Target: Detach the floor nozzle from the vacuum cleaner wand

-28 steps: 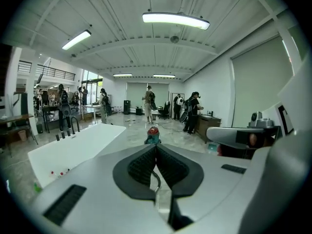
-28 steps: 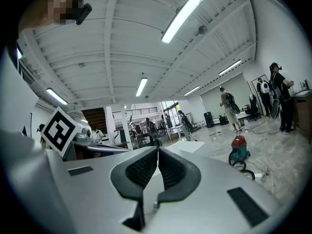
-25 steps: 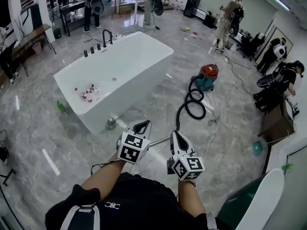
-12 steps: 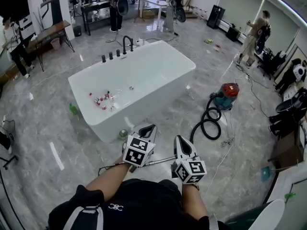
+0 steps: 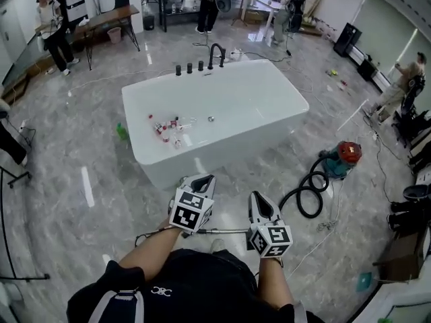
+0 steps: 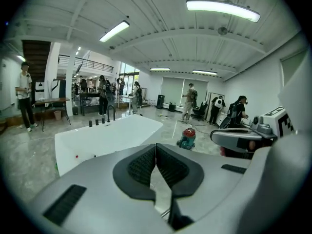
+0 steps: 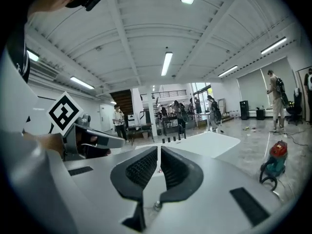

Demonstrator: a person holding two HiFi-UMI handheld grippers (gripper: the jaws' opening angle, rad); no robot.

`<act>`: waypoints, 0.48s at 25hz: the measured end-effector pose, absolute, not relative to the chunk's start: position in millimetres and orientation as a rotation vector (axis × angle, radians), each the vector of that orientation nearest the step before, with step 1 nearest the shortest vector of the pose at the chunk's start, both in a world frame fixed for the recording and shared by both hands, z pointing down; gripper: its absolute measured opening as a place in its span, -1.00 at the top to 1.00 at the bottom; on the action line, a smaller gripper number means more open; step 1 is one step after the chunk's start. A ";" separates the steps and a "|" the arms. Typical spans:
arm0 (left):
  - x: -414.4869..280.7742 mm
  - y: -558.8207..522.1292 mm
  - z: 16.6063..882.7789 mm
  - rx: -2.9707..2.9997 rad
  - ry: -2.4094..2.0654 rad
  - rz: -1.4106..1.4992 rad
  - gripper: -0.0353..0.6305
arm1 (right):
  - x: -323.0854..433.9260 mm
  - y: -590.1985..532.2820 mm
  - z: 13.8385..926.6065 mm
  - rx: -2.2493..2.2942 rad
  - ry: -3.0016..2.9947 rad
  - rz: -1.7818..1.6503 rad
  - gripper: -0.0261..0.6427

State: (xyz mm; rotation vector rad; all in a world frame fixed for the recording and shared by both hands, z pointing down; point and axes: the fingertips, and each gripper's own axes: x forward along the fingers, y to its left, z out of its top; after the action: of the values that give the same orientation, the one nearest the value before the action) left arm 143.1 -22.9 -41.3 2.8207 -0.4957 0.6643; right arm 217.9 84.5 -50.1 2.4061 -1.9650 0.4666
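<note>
A thin metal wand (image 5: 223, 231) lies low across the floor between my two hands; the floor nozzle cannot be made out. A black hose (image 5: 308, 198) coils from it toward the red-and-teal vacuum cleaner (image 5: 343, 155), which also shows as the vacuum cleaner (image 6: 186, 138) and vacuum cleaner (image 7: 275, 162). My left gripper (image 5: 204, 180) is held above the wand, shut and empty, and the left gripper (image 6: 156, 155) has its pads together. My right gripper (image 5: 256, 196) is beside it, also shut on nothing, and the right gripper (image 7: 159, 158) shows only a hairline gap.
A large white bathtub (image 5: 283, 79) with black taps and small items inside stands just ahead. A green bottle (image 5: 122, 132) is at its left. Cables run over the marble floor. Several people, tables and gear stand around the room's edges.
The view has swung left: the bathtub and vacuum cleaner have slid to the right in the head view. Both grippers moved along with the body and stayed shut.
</note>
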 end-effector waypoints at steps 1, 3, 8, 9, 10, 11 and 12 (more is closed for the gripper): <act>142.3 -26.1 -39.0 2.804 -0.516 0.666 0.87 | 223.1 82.6 -44.5 2.379 -1.972 0.484 0.87; 140.6 -33.3 -34.5 2.771 -0.563 0.667 0.87 | 232.3 77.6 -31.5 2.305 -1.983 0.508 0.88; 143.3 -52.7 1.7 2.650 -0.635 0.682 0.87 | 243.4 56.5 18.1 2.002 -1.947 0.395 0.87; 144.8 -52.8 11.9 2.634 -0.631 0.685 0.87 | 245.4 52.6 33.1 1.948 -1.935 0.384 0.87; 145.0 -51.4 22.8 2.622 -0.625 0.692 0.87 | 246.0 49.4 49.2 1.900 -1.931 0.394 0.87; 143.3 -48.8 35.5 2.606 -0.622 0.705 0.87 | 244.8 46.9 66.2 1.856 -1.936 0.421 0.87; 140.1 -46.1 50.2 2.583 -0.624 0.726 0.87 | 242.3 44.6 83.6 1.811 -1.947 0.456 0.87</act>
State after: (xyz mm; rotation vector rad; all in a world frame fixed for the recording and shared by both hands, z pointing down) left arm 140.1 -46.1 50.2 2.5825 -0.6243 0.7258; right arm 242.3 44.6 83.6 1.8108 -1.9474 0.4560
